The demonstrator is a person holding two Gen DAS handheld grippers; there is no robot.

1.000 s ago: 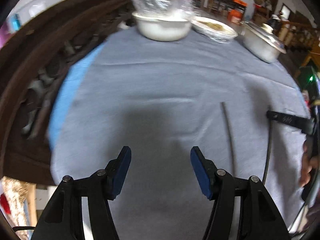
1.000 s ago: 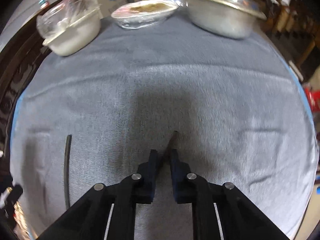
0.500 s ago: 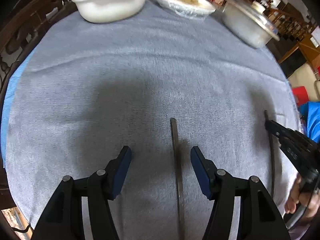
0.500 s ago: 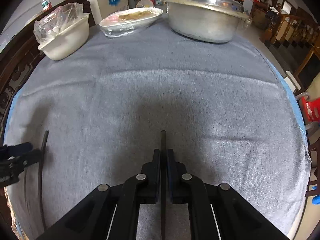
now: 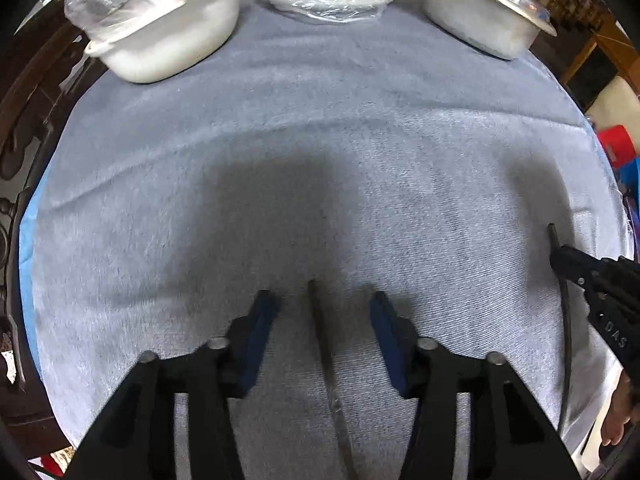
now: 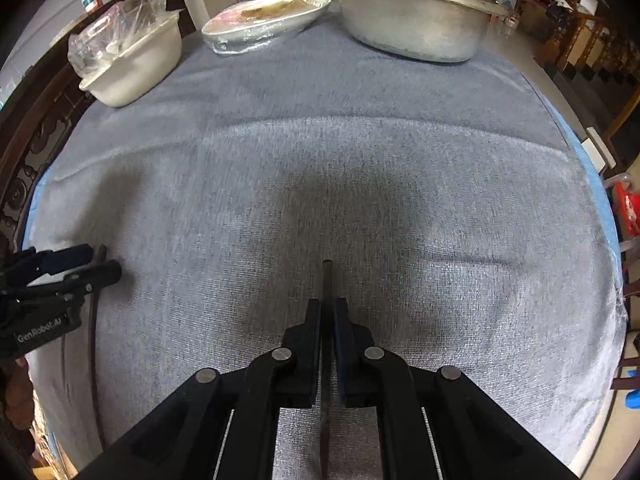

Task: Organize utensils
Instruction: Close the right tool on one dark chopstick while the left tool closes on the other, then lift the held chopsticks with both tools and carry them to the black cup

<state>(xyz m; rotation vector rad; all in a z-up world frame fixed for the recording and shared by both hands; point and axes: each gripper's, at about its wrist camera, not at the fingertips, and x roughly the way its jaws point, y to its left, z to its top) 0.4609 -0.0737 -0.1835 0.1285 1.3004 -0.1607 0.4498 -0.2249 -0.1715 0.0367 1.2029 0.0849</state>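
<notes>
Left wrist view shows your left gripper [image 5: 322, 312] has slid across the grey cloth [image 5: 320, 140] and now straddles a dark chopstick [image 5: 320, 328] that a second ago lay off to its right. That sets up your pickup. Its jaws are closing, the stick lies between the blue pads [image 5: 260, 320], neither touching it yet. Your right gripper [image 6: 328, 320] has stayed put, pressed together and pinching the second chopstick [image 6: 327, 280], whose tip pokes out ahead above the cloth.

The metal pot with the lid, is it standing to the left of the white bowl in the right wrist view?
No, the metal pot stands far right of the white bowl.
</notes>
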